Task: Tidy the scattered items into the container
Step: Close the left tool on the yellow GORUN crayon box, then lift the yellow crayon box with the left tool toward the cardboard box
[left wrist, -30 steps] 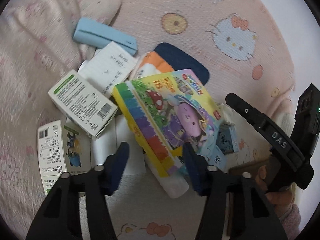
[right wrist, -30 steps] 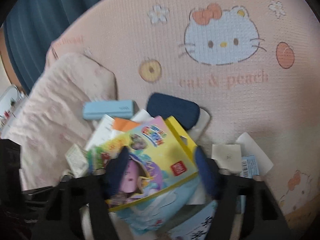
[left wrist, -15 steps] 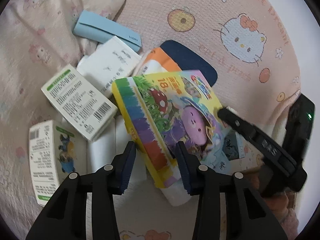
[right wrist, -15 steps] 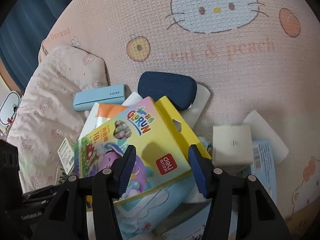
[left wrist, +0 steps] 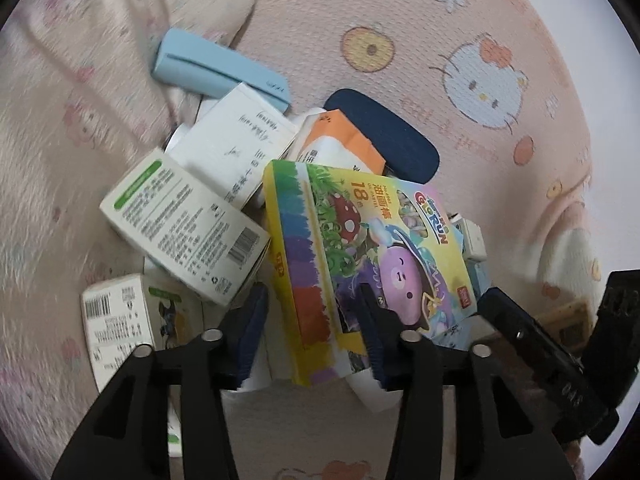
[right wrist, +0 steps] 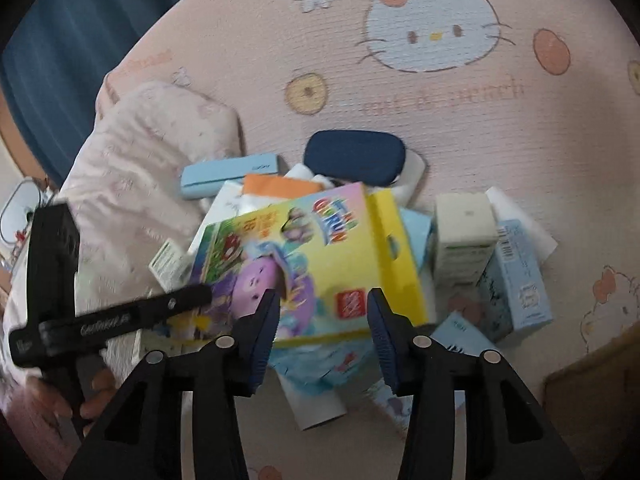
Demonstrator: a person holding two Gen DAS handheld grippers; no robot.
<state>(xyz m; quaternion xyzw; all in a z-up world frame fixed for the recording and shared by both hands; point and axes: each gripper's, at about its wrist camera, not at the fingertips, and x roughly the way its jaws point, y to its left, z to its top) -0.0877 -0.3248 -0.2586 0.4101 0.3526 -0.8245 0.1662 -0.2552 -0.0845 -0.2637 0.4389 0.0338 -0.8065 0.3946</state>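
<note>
A colourful crayon box lies tilted on top of a pile of small boxes on a pink cartoon blanket. My left gripper straddles the box's near left corner; its jaws are opening and the pads stand clear of the cardboard. From the other side, my right gripper hangs over the near edge of the crayon box. Its jaws are closing, with the box edge between them and no pad pressing. Each gripper shows in the other's view: the right one, and the left one held by a hand.
Around the crayon box lie a light blue case, a navy case, a green-labelled white box, a cartoon box, a white box and a pale blue box. A brown cardboard edge shows at lower right.
Both grippers have moved in closer over the crayon box. The left jaws narrowed, then widened again. The right jaws have narrowed.
</note>
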